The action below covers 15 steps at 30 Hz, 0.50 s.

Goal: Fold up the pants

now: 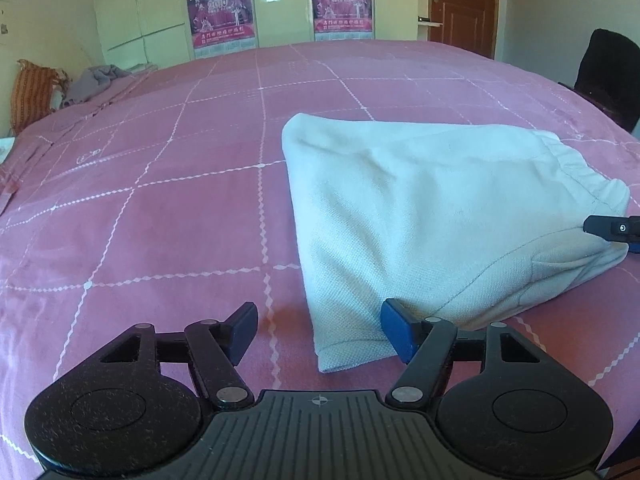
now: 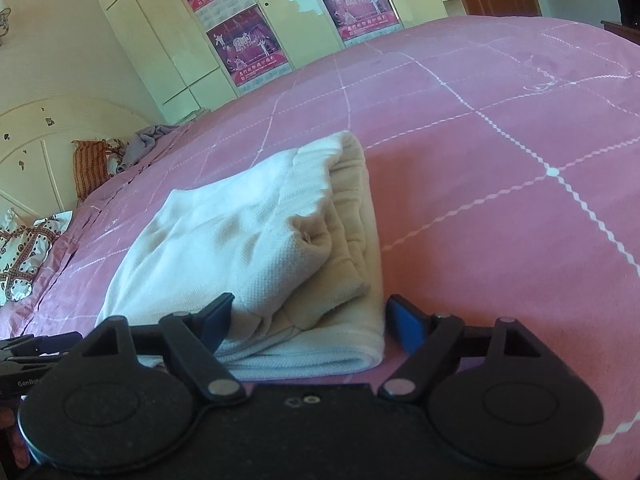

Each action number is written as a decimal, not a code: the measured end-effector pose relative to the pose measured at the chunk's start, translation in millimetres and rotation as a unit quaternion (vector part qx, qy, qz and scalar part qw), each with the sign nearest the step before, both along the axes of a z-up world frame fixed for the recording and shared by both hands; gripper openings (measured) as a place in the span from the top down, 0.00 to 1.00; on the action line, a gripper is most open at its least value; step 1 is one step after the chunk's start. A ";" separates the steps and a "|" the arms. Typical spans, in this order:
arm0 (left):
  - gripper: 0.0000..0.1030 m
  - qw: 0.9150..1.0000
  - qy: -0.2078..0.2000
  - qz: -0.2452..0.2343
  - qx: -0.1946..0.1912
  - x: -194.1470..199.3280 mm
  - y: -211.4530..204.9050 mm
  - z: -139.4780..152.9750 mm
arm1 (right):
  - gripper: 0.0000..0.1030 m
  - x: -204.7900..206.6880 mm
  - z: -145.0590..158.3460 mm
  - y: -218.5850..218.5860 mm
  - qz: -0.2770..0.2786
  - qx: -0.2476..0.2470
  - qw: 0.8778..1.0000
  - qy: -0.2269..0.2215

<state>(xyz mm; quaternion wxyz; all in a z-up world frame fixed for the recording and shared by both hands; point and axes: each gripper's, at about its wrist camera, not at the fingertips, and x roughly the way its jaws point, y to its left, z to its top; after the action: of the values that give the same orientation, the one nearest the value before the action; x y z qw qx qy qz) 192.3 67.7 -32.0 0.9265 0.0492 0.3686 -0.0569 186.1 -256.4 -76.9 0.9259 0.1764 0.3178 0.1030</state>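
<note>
The pale cream pants (image 1: 432,208) lie folded into a thick stack on the pink checked bedspread (image 1: 160,220). In the left wrist view my left gripper (image 1: 320,332) is open, low over the bed at the stack's near left corner. That corner lies between the fingers, against the right blue pad (image 1: 396,332). In the right wrist view my right gripper (image 2: 312,324) is open around the near end of the pants (image 2: 248,236), with the waistband layers resting loosely between its pads. The right gripper's fingertip (image 1: 612,228) also shows at the stack's right end.
Pillows (image 2: 24,256) and a grey garment (image 1: 96,80) lie at the head of the bed by the headboard (image 2: 36,140). Cream wardrobes with pink posters (image 1: 220,12) line the far wall beside a brown door (image 1: 464,4). A dark chair (image 1: 604,76) stands off the bed's right side.
</note>
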 end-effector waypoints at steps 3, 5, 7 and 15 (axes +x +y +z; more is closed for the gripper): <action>0.30 1.000 -0.004 0.000 -0.010 -0.8 4.3 -4.0 | 0.21 -1.1 -1.3 -2.1 0.001 0.003 1.000 -0.003; 0.29 1.000 -0.005 0.001 -0.024 -1.1 9.0 -7.1 | 0.21 -3.3 -1.7 -2.2 0.002 0.006 1.000 -0.003; 0.28 0.999 0.000 0.003 -0.042 0.1 14.8 -8.5 | 0.21 -3.6 -0.1 -3.6 0.004 0.015 1.000 0.006; 0.29 0.987 -0.009 -0.014 -0.162 8.0 39.0 -0.6 | 0.25 -1.3 1.9 -38.1 0.014 0.122 0.992 0.040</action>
<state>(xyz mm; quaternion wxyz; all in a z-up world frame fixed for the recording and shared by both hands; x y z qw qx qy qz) 200.4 106.7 -32.5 0.9246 -0.0959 0.3454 -0.1286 184.8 -294.5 -75.1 0.8823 0.2879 0.3421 0.1473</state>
